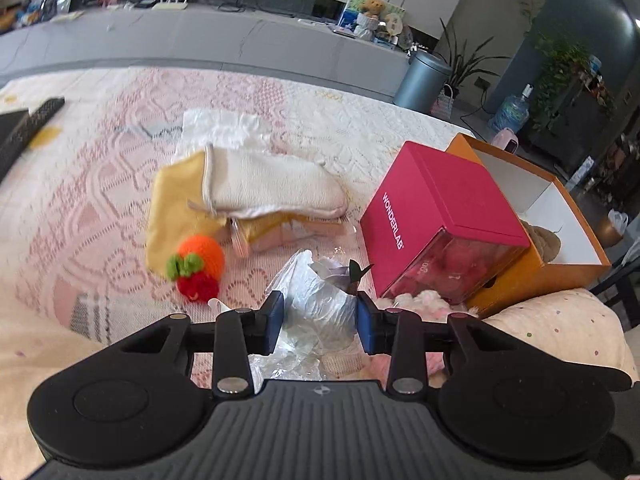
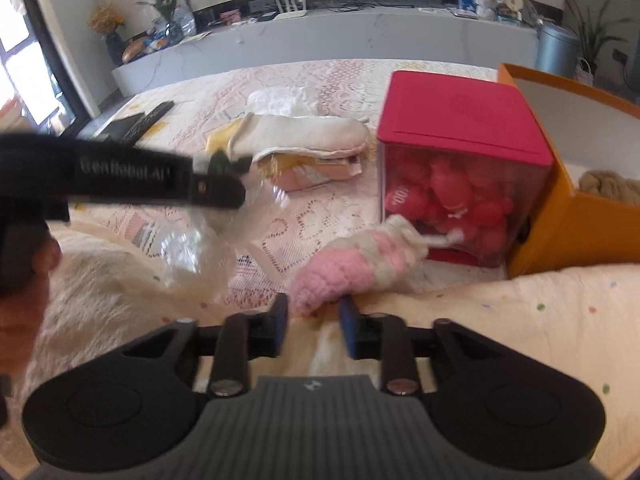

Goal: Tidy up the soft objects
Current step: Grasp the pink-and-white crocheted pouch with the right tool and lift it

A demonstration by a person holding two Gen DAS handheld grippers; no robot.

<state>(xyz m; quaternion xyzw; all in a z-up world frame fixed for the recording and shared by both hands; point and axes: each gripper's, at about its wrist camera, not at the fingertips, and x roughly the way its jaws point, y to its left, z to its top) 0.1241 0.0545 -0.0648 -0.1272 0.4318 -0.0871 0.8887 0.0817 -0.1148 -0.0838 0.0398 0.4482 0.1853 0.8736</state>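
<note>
My left gripper [image 1: 320, 316] has its blue pads against a crumpled clear plastic bag [image 1: 316, 300] with something dark inside, held above the lace-covered bed; the bag [image 2: 208, 236] hangs blurred under it in the right wrist view. A knitted orange-and-red fruit toy [image 1: 198, 266] lies left of it, by a cream mitten [image 1: 268, 186] on yellow cloth [image 1: 172, 208]. My right gripper [image 2: 313, 320] is open around the near end of a pink-and-cream knitted pouch [image 2: 352, 268].
A red WONDERLAB box [image 1: 436, 216] with red items stands right, against an open orange box [image 1: 552, 248] holding a brown soft thing [image 2: 612, 184]. A remote [image 2: 146, 120] lies far left. White tissue [image 1: 224, 128] lies behind the mitten. A dotted cushion [image 2: 520, 312] is near.
</note>
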